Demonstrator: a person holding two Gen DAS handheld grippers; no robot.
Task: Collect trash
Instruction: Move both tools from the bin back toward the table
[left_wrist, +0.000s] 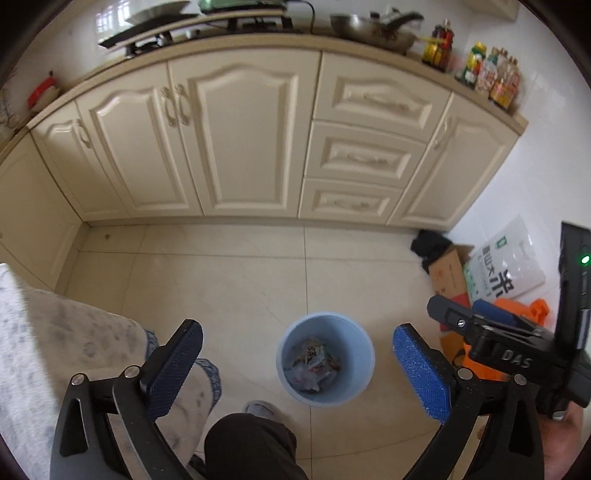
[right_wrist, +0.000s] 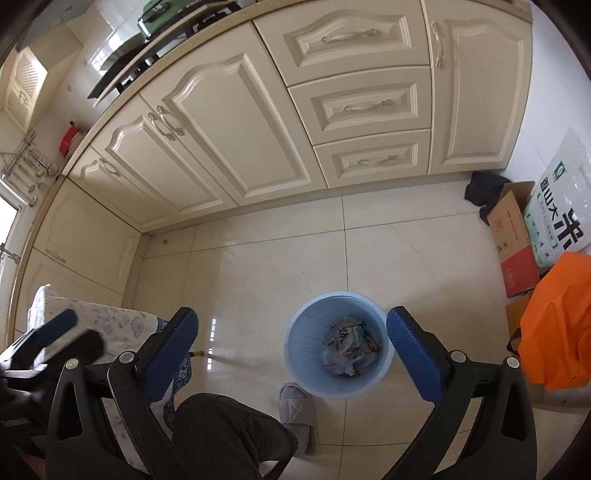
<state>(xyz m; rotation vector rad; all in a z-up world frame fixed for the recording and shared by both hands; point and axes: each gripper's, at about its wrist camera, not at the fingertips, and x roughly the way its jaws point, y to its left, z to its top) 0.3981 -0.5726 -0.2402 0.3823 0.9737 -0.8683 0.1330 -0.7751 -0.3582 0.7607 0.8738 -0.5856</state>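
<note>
left hand-held gripper: jaws wide, nothing between | right hand-held gripper: jaws wide, nothing held | blue bin: upright on the tiled floor below both | trash: inside the bin, wrappers probably | slipper: beside the bin

A pale tiled floor is being shown. A blue bin of wrappers, a cardboard box, an orange bag and a grey slipper are being carried on it.
</note>
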